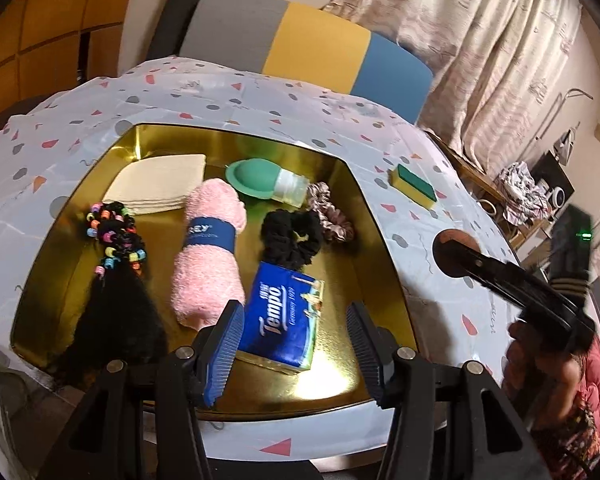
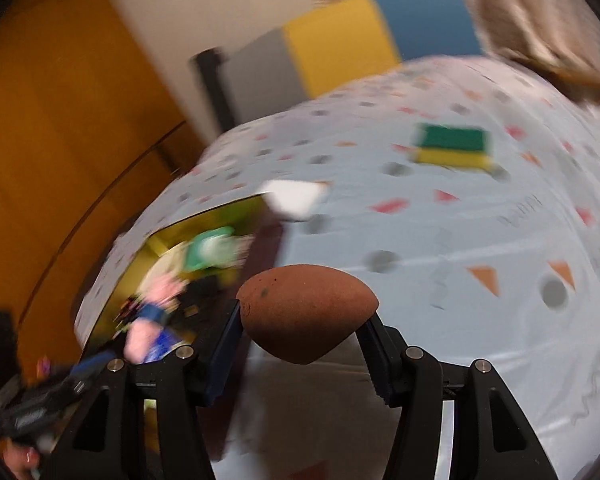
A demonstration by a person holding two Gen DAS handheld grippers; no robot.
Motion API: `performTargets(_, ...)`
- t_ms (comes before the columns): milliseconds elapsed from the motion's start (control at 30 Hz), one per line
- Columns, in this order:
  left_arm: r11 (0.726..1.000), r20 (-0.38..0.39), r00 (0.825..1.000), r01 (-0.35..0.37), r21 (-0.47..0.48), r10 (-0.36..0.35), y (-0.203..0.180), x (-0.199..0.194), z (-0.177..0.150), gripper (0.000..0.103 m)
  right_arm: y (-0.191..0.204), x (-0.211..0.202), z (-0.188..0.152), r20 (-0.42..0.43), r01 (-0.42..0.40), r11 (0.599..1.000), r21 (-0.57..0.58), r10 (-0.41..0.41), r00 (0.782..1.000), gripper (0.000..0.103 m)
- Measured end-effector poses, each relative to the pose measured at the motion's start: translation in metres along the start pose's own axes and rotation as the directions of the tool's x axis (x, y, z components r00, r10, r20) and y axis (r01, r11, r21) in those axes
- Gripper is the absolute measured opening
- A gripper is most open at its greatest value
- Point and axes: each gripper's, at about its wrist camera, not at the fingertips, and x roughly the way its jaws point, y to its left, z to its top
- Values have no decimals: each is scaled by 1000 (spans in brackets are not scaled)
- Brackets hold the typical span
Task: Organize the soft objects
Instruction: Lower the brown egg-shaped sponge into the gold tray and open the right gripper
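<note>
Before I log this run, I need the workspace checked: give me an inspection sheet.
Surface: patterned tablecloth under a gold tray.
Job's things: in the tray, pink towel, tissue pack, beige cloths, black scrunchie, satin scrunchie, beaded hairpiece, green-capped bottle; sponge on the cloth outside.
Clutter: nothing seen.
Grippers: left gripper open above the tray; right gripper clamps a brown makeup sponge.
Cables: nothing seen.
Surroundings: striped chair, curtain.

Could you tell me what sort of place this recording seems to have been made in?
Most likely a lived-in room at home: a table under a confetti-patterned plastic tablecloth, long patterned beige curtains, a grey, yellow and blue chair back, and cluttered belongings at the far side.
</note>
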Motion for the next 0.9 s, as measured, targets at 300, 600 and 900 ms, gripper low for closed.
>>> performTargets(300,999,28,999,-16,-50,17,15,-8,8,54,99,7,-10,-116,-53,901,-430,3,993,60)
performTargets(600,994,29,999,-29,-106,32,28,-9,11,54,121,30,-30,-274,-102,799,-593,-82,958,69)
performTargets(900,994,20,999,-28,-107,30,27,-7,8,54,108,20,-25,-223,-68,855,-515,-57,973,79)
